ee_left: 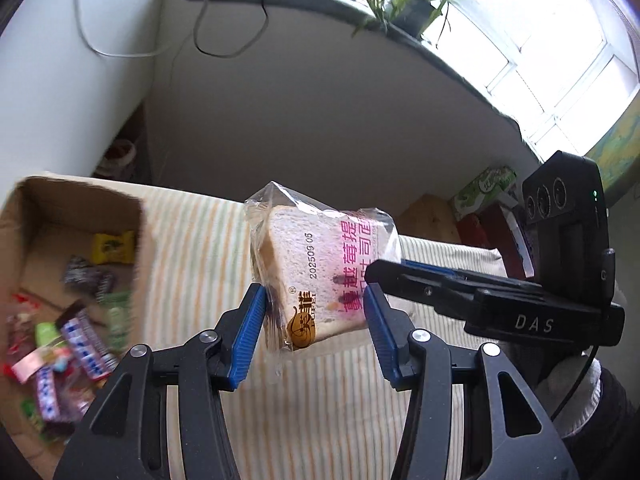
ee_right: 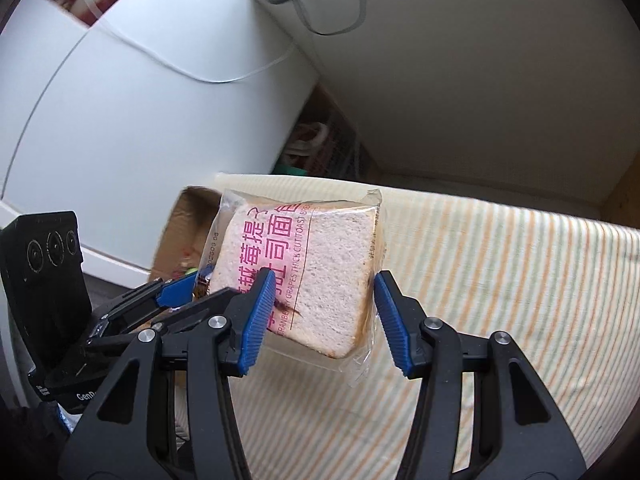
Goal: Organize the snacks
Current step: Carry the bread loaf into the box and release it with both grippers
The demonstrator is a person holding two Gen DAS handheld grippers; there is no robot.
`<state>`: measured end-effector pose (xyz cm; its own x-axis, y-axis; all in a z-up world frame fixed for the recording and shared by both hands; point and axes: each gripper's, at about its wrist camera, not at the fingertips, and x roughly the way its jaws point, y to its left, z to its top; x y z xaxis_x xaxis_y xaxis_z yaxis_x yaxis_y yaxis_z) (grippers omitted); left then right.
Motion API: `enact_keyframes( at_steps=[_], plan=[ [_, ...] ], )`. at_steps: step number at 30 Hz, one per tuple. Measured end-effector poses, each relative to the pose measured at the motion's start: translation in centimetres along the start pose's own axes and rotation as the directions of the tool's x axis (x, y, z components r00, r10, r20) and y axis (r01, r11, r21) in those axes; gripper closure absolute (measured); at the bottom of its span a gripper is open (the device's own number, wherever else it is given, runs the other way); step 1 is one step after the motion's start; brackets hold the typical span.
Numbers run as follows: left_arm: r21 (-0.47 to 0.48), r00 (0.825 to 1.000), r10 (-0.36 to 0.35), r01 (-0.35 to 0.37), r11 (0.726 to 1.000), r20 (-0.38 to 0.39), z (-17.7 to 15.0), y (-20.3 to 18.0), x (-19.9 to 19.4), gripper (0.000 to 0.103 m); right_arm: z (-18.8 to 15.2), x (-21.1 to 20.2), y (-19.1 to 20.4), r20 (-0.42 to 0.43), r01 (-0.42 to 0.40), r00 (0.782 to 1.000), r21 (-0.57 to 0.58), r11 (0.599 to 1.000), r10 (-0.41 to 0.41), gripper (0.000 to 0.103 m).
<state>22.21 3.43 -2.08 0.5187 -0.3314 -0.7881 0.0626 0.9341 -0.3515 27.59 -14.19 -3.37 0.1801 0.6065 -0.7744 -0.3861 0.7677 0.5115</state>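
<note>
While the one toast packet [ee_left: 320,256] hangs in the air over the striped cloth [ee_left: 192,232], both grippers are on the scene, two of them, four blue pads [ee_left: 250,328] in all. The left gripper [ee_left: 314,288] has the packet squarely between its fingers, one pad against the crust edge and the other against the printed edge, jaws part-way apart and clamped on the slice. The right gripper [ee_right: 325,274] comes in from the side with the same packet between its fingers; its near pad overlaps the bread face and the other sits just beside the wrapper, and whether it is actually squeezing cannot be told. It is a single thick white slice in clear film, pink lettering and a black date stamp on the face. In the left wrist view that face is turned toward the camera, the long axis runs nearly upright, the crimped end pointing up and the loose film tail hanging down below the pads. To the left of the packet sits one open cardboard box [ee_left: 80,196] on the cloth, holding a heap of wrapped sweets [ee_left: 80,344], too blurred to count. One potted plant [ee_left: 408,4] stands on the window ledge behind.
</note>
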Motion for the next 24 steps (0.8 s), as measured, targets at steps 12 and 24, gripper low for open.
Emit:
enact_keyframes(
  at_steps=[12,24],
  plan=[
    [-0.111,0.987,0.111,-0.098,0.989,0.117,-2.3,6.2,-8.5,0.054,0.6,3.2,10.4,-0.048,-0.092,0.995,-0.161,0.983,0.085,0.049],
    [-0.236,0.968,0.217,-0.184,0.954,0.124,-5.7,11.5,-12.1,0.054,-0.4,7.7,17.0,-0.153,-0.146,0.983,-0.303,0.942,0.103,0.049]
  ],
)
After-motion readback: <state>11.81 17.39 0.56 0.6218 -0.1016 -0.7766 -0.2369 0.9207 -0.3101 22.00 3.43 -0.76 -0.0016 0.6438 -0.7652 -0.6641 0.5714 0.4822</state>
